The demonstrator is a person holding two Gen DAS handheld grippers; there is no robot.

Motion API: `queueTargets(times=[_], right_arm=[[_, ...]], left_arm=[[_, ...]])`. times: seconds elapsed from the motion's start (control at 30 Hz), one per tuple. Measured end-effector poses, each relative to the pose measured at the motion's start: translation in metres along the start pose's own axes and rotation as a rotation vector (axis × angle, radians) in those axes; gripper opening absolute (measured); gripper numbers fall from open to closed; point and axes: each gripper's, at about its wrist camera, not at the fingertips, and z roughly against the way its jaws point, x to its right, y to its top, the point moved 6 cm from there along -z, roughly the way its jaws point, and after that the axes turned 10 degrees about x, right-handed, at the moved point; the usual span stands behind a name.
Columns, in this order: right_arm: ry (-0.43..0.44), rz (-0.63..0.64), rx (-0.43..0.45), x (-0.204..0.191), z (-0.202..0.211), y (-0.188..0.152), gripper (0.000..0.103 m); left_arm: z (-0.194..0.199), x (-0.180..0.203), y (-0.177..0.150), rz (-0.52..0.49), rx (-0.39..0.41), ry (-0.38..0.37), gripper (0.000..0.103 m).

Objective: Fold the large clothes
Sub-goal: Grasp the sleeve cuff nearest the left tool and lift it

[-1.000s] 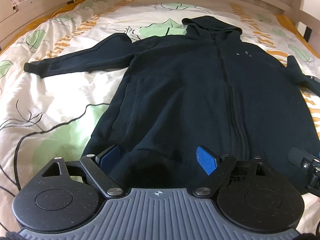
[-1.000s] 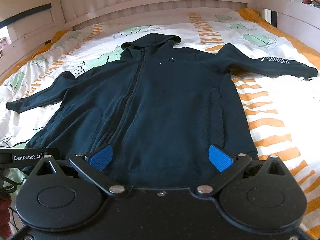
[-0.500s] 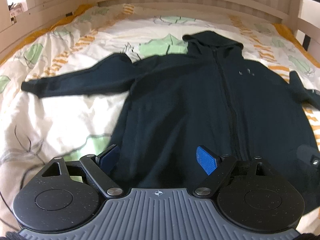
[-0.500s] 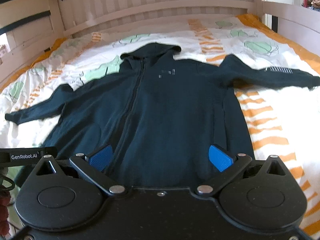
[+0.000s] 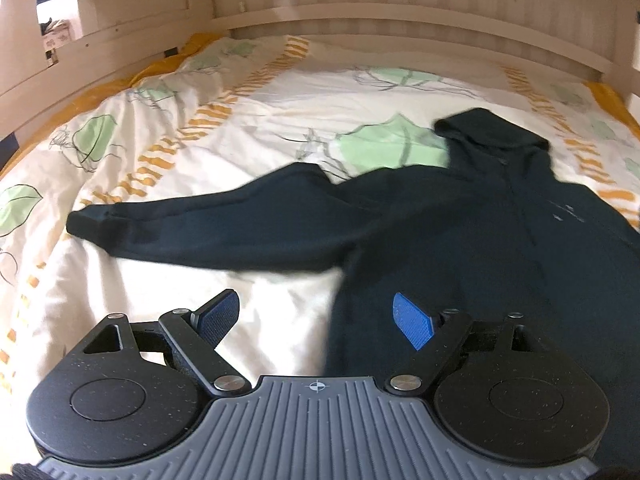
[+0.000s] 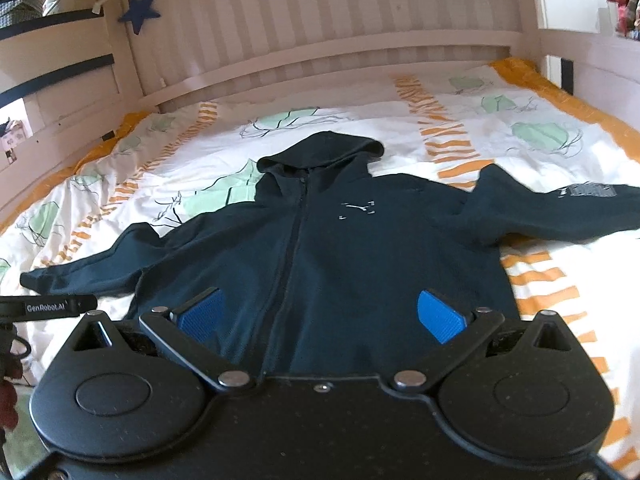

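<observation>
A dark navy zip hoodie [image 6: 320, 248] lies flat and face up on the bed, hood toward the headboard, both sleeves spread out. In the left wrist view its left sleeve [image 5: 224, 228] stretches across the sheet. My left gripper [image 5: 320, 316] hangs open above the hoodie's lower left edge, one blue pad over the sheet, the other over dark cloth, with nothing between them. My right gripper [image 6: 320, 314] is open above the lower front, astride the zip, holding nothing. The right sleeve [image 6: 560, 212] carries a pale print.
The bed has a white sheet [image 5: 280, 92] with green leaves and orange stripes. A pale slatted headboard [image 6: 320, 40] stands at the far end, wooden rails run along both sides. A blue star [image 6: 140, 10] hangs on the upper left post. The other gripper's labelled strap [image 6: 48, 306] shows at left.
Both grippers have drawn back and risen from the hem. The left one has swung left, so the left sleeve now fills its view. Both stay open.
</observation>
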Motion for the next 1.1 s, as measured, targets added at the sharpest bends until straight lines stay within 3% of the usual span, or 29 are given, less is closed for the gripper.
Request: queueTargets(times=[0.17,0.3,0.53,0.77,1.1], right_arm=[[0.062,-0.084,-0.062,-0.004,-0.024,-0.004,0.102],[0.063,-0.079,-0.074,-0.008,-0.042,-0.004,0.102],[0.080,0.003,-0.094,-0.026,-0.064,-0.004,0.102],[0.127,0.045,-0.131,-0.048,-0.080,-0.009,0.102],[0.156,0.084,-0.192,-0.066,-0.092,-0.025,0.102]], left_arm=[[-0.039,-0.038,0.005,0.065,-0.045,0.008,0.084],[-0.069,-0.077,0.007,0.134,-0.082,0.035,0.084],[-0.113,-0.151,0.009,0.243,-0.138,0.161,0.084],[-0.153,-0.215,0.010,0.261,-0.175,0.291,0.084],[-0.182,-0.244,0.013,0.310,-0.146,0.305,0.080]])
